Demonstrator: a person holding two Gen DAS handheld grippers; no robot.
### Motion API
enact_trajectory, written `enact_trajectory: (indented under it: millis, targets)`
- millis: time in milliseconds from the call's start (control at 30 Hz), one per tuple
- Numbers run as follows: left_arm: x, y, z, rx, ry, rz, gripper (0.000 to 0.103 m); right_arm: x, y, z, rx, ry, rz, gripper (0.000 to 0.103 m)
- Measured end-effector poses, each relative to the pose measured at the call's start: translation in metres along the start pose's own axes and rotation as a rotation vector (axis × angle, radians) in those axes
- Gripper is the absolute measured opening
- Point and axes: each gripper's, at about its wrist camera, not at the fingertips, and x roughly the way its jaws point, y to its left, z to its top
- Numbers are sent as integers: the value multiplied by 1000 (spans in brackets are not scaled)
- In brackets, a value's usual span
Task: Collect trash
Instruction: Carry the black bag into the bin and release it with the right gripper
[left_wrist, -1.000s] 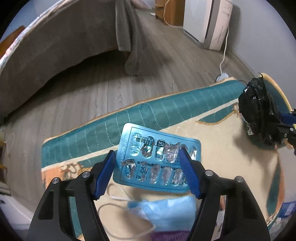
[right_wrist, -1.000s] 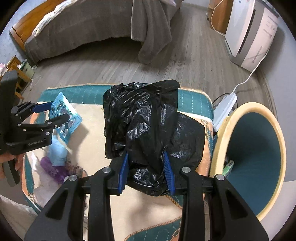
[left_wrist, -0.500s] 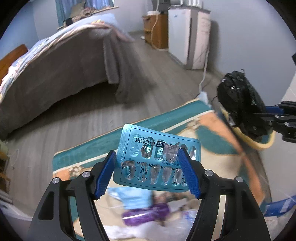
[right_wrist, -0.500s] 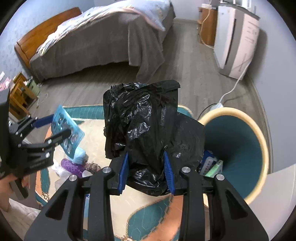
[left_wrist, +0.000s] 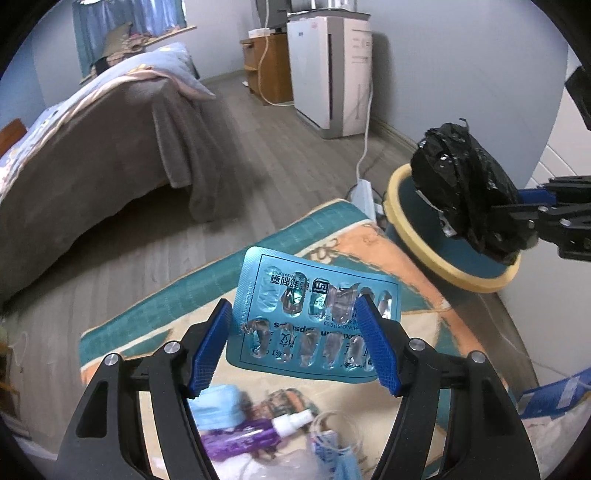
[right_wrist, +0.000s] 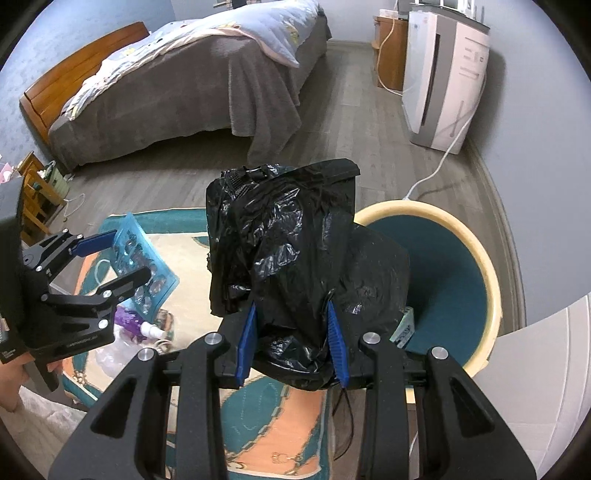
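Left wrist view: beside the bin (left_wrist: 476, 282), our left gripper (left_wrist: 295, 343) clamps a pill sheet (left_wrist: 314, 314); our right gripper (right_wrist: 291, 341) pinches a black bag (right_wrist: 295, 258).

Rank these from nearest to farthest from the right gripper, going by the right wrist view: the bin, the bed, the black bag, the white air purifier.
1. Black bag: clamped in the right gripper.
2. Bin: just beyond the bag, to the right, on the floor.
3. White air purifier and bed: both far across the floor, purifier upper right, bed upper left; too close to call.
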Motion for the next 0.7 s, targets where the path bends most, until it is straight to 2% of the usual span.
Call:
enact_trajectory:
  millis: [233, 333, 467, 600, 700]
  targets:
    - [-9, -27, 2, 22, -25, -51, 70, 11, -44, -3, 112, 5, -60, 34]
    - [-7, -41, 9, 42, -20, -63, 70, 15, -72, -10, 201, 11, -75, 34]
    - [3, -60, 31, 62, -18, -60, 70, 21, -101, -18, 279, 23, -114, 34]
    - [13, -79, 52, 41, -21, -99, 70, 25, -128, -27, 367, 18, -141, 34]
    - [27, -102, 62, 75, -2, -126, 70, 29, -141, -32, 415, 16, -154, 34]
